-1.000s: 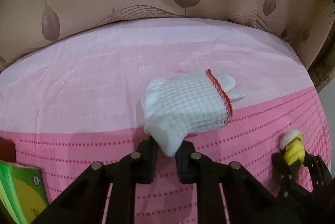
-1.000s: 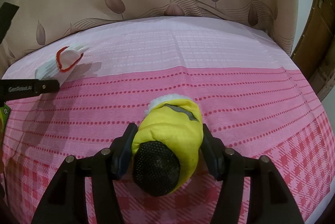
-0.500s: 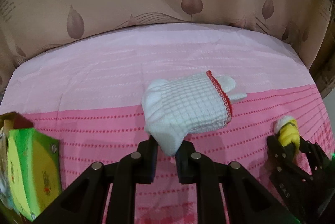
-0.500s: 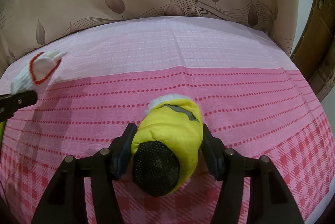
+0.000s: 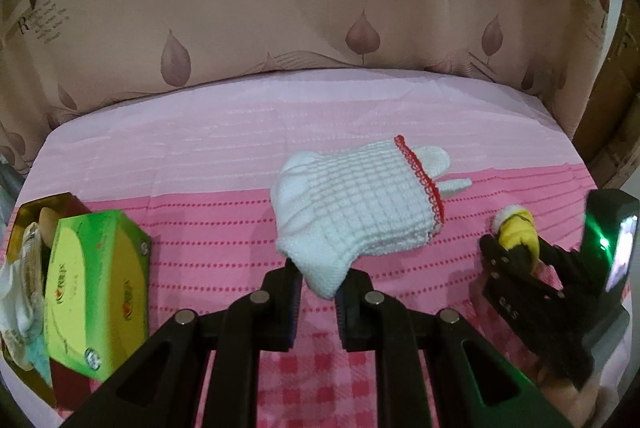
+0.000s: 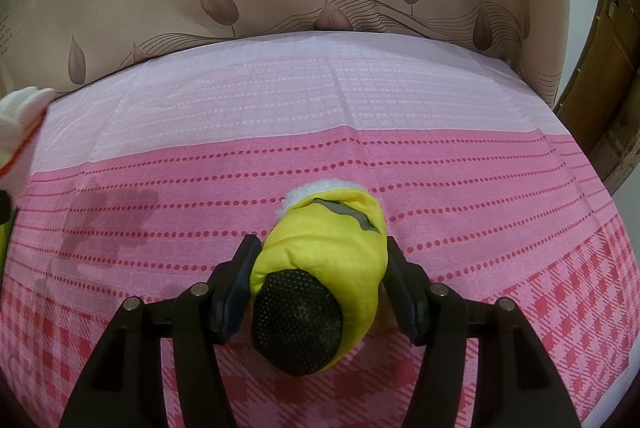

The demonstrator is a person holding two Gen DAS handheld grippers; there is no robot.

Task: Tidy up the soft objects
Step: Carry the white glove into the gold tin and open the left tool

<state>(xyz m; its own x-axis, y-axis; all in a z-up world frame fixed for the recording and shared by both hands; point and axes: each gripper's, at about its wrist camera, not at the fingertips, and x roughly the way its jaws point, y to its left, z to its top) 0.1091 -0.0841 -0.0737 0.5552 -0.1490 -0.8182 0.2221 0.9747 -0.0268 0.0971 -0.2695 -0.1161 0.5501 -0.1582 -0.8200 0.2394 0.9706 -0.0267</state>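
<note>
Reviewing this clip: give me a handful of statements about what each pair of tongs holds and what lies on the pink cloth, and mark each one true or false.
1. The left tongs pinch a white knit glove with a red cuff edge. True.
2. The right tongs stand empty. False: they are closed on a yellow glove with a black dotted end.
3. A green tissue box shows at the left edge of the left wrist view. True.
4. The green tissue box lies on top of the white knit glove. False: they are well apart.
5. The yellow glove has a white fluffy trim at its far end. True.
</note>
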